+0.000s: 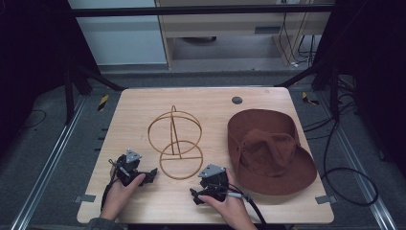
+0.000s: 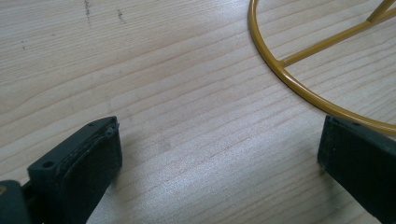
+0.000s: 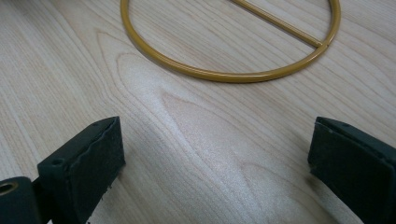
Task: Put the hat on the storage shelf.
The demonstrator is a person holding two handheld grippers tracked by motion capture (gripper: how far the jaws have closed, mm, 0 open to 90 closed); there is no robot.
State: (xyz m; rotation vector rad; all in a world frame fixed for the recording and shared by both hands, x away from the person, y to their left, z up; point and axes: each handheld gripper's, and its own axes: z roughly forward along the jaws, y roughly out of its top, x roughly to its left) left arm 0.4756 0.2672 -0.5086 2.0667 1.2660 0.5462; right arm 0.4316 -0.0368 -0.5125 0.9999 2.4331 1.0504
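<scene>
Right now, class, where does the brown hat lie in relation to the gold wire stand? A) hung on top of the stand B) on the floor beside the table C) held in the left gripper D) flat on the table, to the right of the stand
D: in the high view the brown hat lies brim down on the table, apart from the gold wire stand, which stands bare to its left.

Wooden table (image 1: 143, 103) — a grey round cap (image 1: 237, 100) near its far edge.

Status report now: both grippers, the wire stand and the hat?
Left gripper open, empty. Right gripper open, empty. Gold wire stand upright between them, untouched. Brown hat flat on table, right of stand; nothing between.
</scene>
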